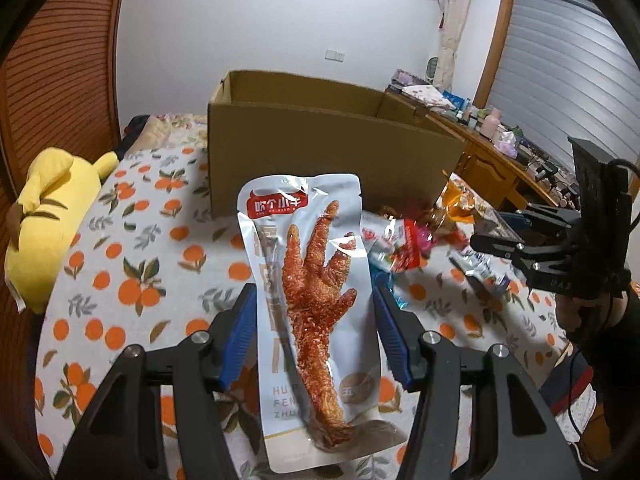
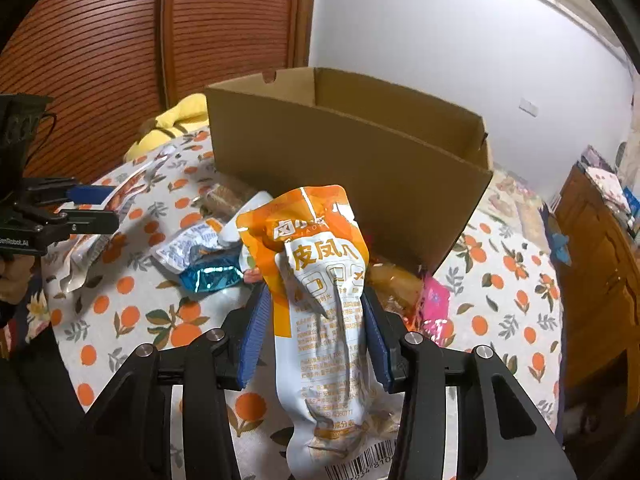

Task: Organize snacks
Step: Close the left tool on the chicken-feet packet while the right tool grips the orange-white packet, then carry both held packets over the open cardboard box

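My left gripper (image 1: pixel 314 300) is shut on a white chicken-foot snack packet (image 1: pixel 312 304), held upright above the bed. My right gripper (image 2: pixel 314 304) is shut on an orange-and-white snack packet (image 2: pixel 320 320), crumpled between the blue pads. An open cardboard box (image 1: pixel 328 148) stands beyond both; it also shows in the right wrist view (image 2: pixel 360 168). A heap of loose snack packets (image 1: pixel 404 244) lies on the sheet in front of the box, seen also in the right wrist view (image 2: pixel 204 256). The right gripper appears at the right of the left view (image 1: pixel 500 236), the left gripper at the left of the right view (image 2: pixel 92 204).
An orange-print bedsheet (image 1: pixel 140 280) covers the bed. A yellow plush toy (image 1: pixel 52 220) lies at the left edge. A wooden desk (image 1: pixel 492 148) crowded with items stands to the right. A slatted wooden wardrobe (image 2: pixel 120 40) is behind the bed.
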Tool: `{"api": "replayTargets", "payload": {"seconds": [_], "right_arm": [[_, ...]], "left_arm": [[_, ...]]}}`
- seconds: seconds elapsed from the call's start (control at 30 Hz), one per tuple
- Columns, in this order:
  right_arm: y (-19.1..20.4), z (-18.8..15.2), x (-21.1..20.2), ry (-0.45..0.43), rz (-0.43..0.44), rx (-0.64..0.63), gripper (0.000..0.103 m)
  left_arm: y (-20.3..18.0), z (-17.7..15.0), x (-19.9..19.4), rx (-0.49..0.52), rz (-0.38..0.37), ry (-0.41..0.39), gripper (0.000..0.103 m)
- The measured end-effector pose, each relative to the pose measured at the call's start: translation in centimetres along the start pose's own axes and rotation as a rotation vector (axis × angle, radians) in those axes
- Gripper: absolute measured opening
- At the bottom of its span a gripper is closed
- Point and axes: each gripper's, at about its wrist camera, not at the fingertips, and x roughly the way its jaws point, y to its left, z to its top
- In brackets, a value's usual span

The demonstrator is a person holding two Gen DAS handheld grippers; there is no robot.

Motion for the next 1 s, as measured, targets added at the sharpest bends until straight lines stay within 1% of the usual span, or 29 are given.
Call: {"api": "replayTargets", "payload": {"seconds": [0.27, 0.57, 0.77, 1.0], "right_arm": [[-0.3, 0.9, -1.1, -0.04, -0.011, 0.008, 0.046], [-1.1, 2.4, -2.4, -0.098, -0.02, 0.029, 0.046], [-1.5, 4.1, -3.2, -0.146, -0.007, 0.035, 0.046], [-2.0, 7.1, -3.5, -0.191, 0.012, 0.014, 0.047]], "left_arm": [[-0.9, 2.3, -0.5, 0.027, -0.013, -0.037, 0.057], [-1.1, 5.0, -1.2, 0.05, -0.025, -0.077, 0.057], [-1.3, 7.5, -1.5, 0.071, -0.037, -0.105, 0.057], [-1.9, 11.0, -0.9, 0.109, -0.043, -0.122, 0.057]]}}
